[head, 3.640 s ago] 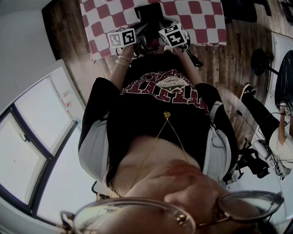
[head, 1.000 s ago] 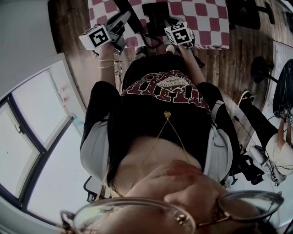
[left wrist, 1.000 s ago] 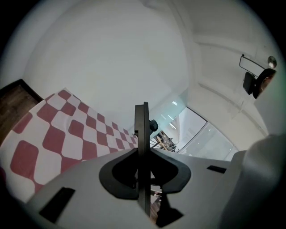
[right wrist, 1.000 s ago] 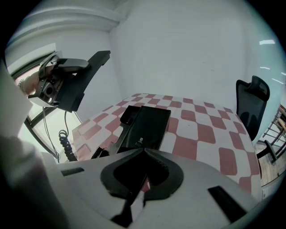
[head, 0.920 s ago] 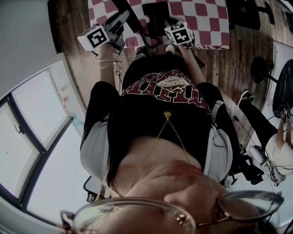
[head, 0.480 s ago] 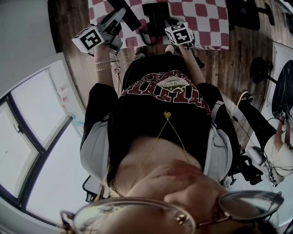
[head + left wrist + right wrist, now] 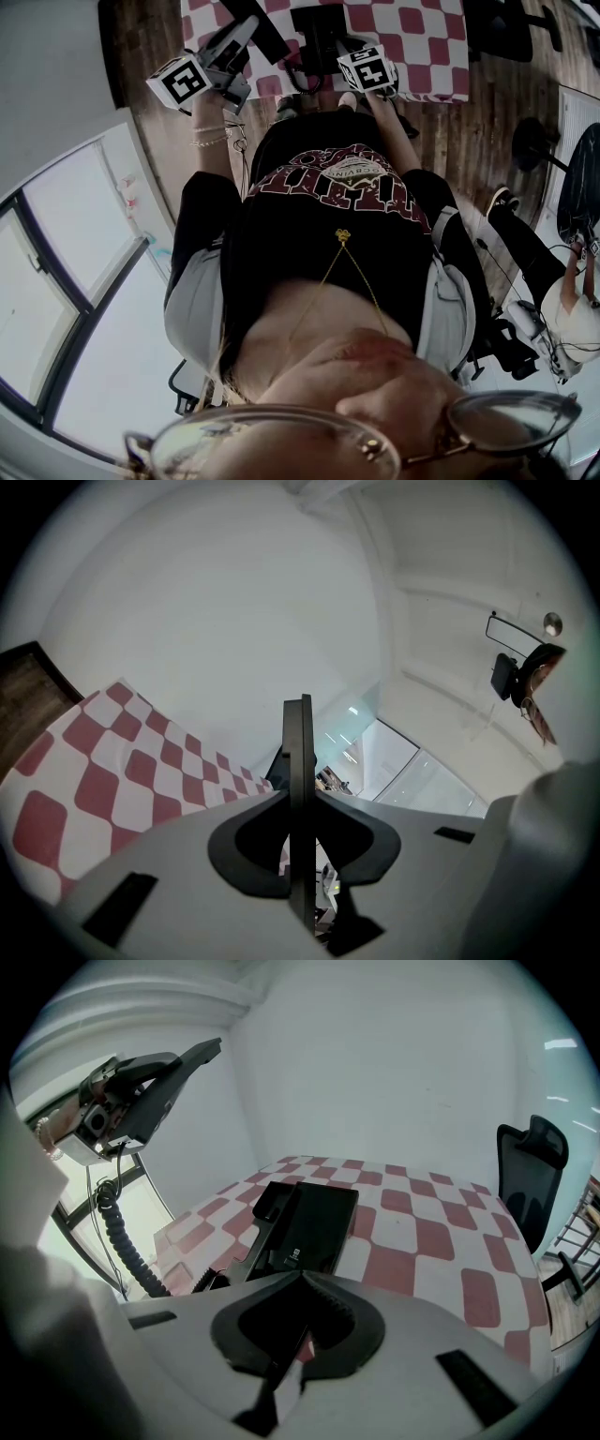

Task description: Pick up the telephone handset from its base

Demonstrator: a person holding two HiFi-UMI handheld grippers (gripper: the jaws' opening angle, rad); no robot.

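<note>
Head view: top of frame, L hand-held gripper [image 7: 239, 39] is up off the table [image 7: 422, 37], clenched on the handset [image 7: 262, 19]. R hand-held gripper [image 7: 337, 47] sits by the base [image 7: 314, 23], upper centre.

L gripper view: handset shows as a thin dark blade mid-frame, pinched btw the jaws, wall behind. It's clear of the base.

R gripper view: jaws closed, nothing in them, base just past the tips. Handset upper left, cord [image 7: 117, 1227] dangling at the left edge.

Risk, I'd say: lift higher & the cord goes taut, dragging the base. That narrow pinch could also let the handset twist out.
</note>
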